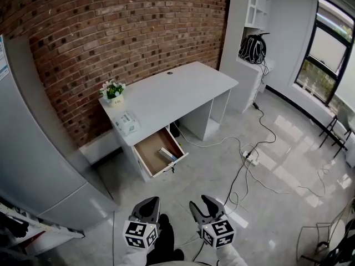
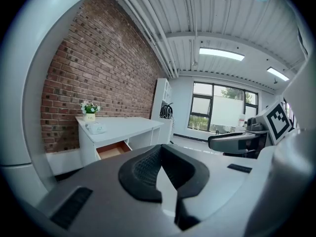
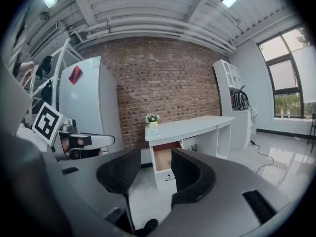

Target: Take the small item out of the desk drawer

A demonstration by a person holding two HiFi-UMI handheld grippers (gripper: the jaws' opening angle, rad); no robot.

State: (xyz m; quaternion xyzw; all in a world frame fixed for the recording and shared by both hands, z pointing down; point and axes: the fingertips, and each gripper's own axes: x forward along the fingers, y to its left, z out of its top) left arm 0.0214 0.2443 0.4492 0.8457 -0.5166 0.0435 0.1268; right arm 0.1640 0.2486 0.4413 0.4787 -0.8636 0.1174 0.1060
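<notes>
Near end: left gripper [image 1: 148, 203] fingers clenched tip to tip, nothing between them. Right gripper [image 1: 201, 202] fingers released with a clear gap, nothing in it, and the drawer [image 1: 151, 148] shows through that gap in the right gripper view. Finger pads are black with a ribbed texture; bodies are smooth grey shells. Both grippers are low in the head view, side by side, well apart from the bench [image 1: 183, 87].

Floor [image 1: 116, 204] is glossy pale tile with open room between the grippers and the drawer front. Black and white cables [image 1: 256, 127] and a power strip [image 1: 249, 157] trail to the right of that lane, near the bench's open leg bay.

Left side is boxed in by a tall grey cabinet [image 1: 33, 148] with a smooth flat face.

Bench is white with a matte flat top and square edges, its back edge against a red brick wall [image 1: 111, 26]. The drawer is pulled out from under the bench's left end, with a white front and brown wood-tone floor. The small item [image 1: 167, 154] lies inside it towards the front right corner. It is a pale, elongated box shape, detail too small to read.

On the benchtop above the drawer: a pale packet [image 1: 126, 122], and a small potted plant [image 1: 113, 91] at the back left corner.

Far right: white shelf unit [image 1: 249, 15], then a dark-framed window [image 1: 327, 54].
</notes>
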